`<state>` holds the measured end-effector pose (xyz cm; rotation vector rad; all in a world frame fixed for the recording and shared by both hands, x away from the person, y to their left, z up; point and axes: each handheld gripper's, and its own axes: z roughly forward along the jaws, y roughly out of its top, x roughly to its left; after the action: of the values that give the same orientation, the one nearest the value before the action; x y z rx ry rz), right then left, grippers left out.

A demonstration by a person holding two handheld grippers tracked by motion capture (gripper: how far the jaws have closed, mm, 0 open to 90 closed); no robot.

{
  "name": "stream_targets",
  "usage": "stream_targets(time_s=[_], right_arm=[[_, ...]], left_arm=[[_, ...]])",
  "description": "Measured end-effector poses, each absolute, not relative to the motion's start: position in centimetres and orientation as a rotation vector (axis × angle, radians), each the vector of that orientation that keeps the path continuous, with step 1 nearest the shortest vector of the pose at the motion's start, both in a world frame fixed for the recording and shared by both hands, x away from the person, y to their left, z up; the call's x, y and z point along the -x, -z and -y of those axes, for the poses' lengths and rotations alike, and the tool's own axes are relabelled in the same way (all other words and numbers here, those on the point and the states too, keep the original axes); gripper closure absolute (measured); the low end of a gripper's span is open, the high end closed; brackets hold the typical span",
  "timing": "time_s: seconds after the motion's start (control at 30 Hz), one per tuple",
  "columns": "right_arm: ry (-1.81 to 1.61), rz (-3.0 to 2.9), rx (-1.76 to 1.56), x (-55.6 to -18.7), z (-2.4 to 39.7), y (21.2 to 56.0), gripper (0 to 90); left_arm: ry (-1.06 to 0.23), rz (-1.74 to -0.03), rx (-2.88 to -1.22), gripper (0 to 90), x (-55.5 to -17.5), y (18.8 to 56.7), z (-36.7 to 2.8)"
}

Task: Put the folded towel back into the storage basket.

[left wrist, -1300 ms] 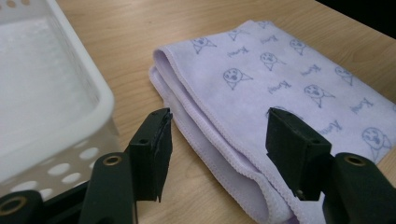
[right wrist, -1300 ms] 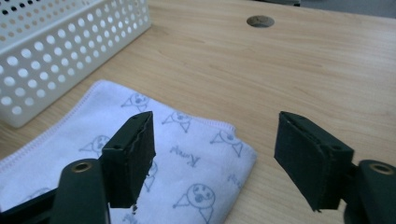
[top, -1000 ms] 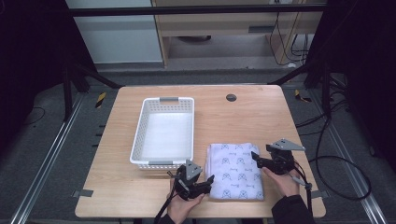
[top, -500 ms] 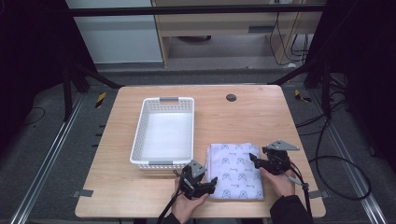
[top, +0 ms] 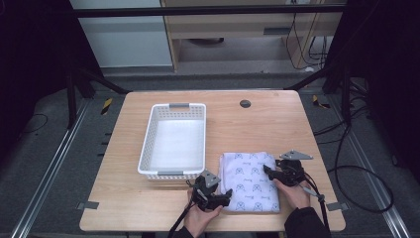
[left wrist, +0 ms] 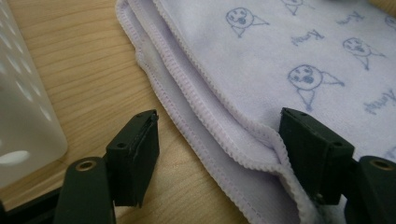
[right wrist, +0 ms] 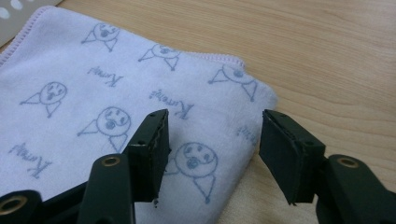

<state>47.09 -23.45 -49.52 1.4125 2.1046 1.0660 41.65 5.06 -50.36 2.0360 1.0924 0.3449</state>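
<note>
Since the earlier frames, the left gripper (top: 225, 194) jaws have been opening and now stand spread at the folded towel (top: 250, 181) near-left edge. The right gripper (top: 267, 171) jaws have been closing, still apart, astride the right corner (pads not pressing). The towel lies flat on the counter (top: 277, 124), beside the basket (top: 174, 141).

Basket and folded cloth side by side on the bench

The basket (top: 173, 141) stands on the bench (top: 267, 124), left of the middle. The folded cloth (top: 250, 181) lies just right of it, nearer the front edge. The left gripper (top: 222, 198) is at the cloth's front left corner, the right gripper (top: 270, 172) at its right edge.
</note>
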Motion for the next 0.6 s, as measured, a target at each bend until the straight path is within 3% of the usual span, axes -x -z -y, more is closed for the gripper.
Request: stream_targets(time_s=[0.43,0.6], right_arm=[[-1.089,-2.130,-1.465,-47.42,23.63,50.05,48.0],[-1.111,-2.131,-1.488,-47.44,23.58,50.16,53.2]], left_arm=[[-0.333,-1.089,-2.024,38.1,-41.30,50.44,-4.80],[-0.281,-1.068,-2.021,51.9,-41.38,50.40,-4.77]])
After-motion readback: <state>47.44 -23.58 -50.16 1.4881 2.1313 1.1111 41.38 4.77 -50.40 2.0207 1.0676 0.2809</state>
